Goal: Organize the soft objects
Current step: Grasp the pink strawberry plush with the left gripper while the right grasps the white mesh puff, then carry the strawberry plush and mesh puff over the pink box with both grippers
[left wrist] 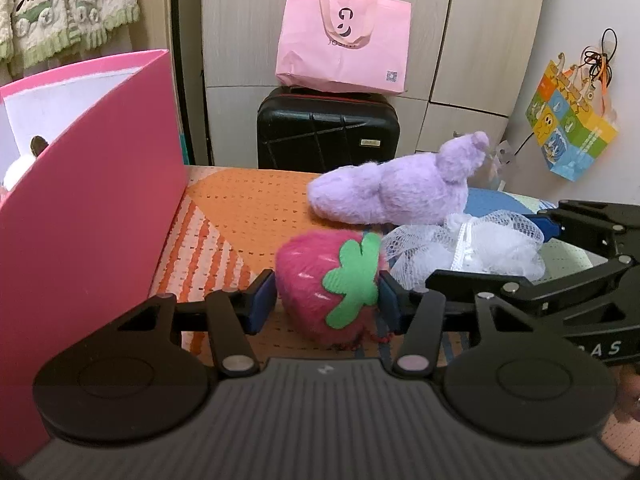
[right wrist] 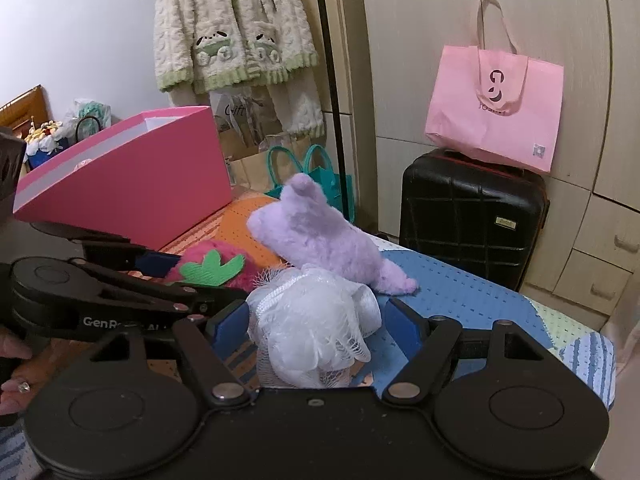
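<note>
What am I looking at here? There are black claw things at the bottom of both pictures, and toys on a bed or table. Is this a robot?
No robot: a person holds a hand-held claw in each hand, and each claw carries a wide-angle camera looking along its two fingers. So each picture is one claw's own view.

In the left claw's view, the left gripper has its blue pads against both sides of a pink strawberry plush.

In the right claw's view, the right gripper sits around a white mesh bath sponge; one pad touches it, the other stands apart.

Both lie on an orange and blue patterned mat, next to a purple plush. The open pink box at the left is probably where the soft things go.
</note>
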The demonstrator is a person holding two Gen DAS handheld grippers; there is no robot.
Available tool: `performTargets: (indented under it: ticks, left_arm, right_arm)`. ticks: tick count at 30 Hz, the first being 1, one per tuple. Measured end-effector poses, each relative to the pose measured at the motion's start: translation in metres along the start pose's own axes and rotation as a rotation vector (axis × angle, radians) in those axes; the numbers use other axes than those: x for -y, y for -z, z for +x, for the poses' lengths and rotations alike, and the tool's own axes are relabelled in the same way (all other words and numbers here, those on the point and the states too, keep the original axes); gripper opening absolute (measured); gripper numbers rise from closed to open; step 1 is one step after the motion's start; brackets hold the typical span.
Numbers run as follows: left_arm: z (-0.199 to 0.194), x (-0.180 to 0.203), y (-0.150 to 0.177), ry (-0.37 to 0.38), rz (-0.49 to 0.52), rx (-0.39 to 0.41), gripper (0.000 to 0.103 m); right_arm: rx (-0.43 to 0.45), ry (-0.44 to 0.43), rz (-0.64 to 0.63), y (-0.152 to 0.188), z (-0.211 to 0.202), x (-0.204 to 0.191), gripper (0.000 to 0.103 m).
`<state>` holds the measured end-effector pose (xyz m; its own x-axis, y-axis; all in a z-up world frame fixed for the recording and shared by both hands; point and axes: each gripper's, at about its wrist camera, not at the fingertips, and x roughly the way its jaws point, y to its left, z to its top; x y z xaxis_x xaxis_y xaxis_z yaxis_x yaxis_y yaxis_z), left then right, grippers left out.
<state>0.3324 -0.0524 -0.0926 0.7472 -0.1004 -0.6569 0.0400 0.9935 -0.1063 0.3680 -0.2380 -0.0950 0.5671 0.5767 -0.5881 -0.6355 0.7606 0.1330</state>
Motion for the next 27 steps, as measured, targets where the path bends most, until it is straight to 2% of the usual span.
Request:
performTargets:
  ticks: [1, 3, 6, 11, 17, 27]
  left_arm:
    - [0.0, 0.0, 0.0, 0.002, 0.006, 0.001, 0.051]
    - [-0.001, 0.002, 0.001, 0.007, 0.023, 0.0, 0.047]
    - [-0.002, 0.006, 0.003, 0.014, 0.05, -0.003, 0.044]
    - [-0.006, 0.004, 0.004, 0.024, 0.05, -0.009, 0.042]
    - [-0.013, 0.0, 0.008, 0.082, 0.018, -0.031, 0.042]
    - [-0.039, 0.012, 0.029, 0.133, 0.076, -0.05, 0.042]
  right_arm:
    - [-0.001, -0.001, 0.004, 0.0, 0.0, 0.001, 0.077]
    - [-0.001, -0.006, -0.001, 0.003, 0.001, 0.0, 0.063]
    - [0.005, -0.001, -0.041, 0.006, 0.0, -0.009, 0.052]
    - [0.036, 0.06, -0.064, 0.01, -0.006, -0.024, 0.043]
    - [0.031, 0.127, -0.055, 0.021, -0.02, -0.04, 0.042]
    - [0.062, 0.167, -0.009, 0.046, -0.053, -0.058, 0.042]
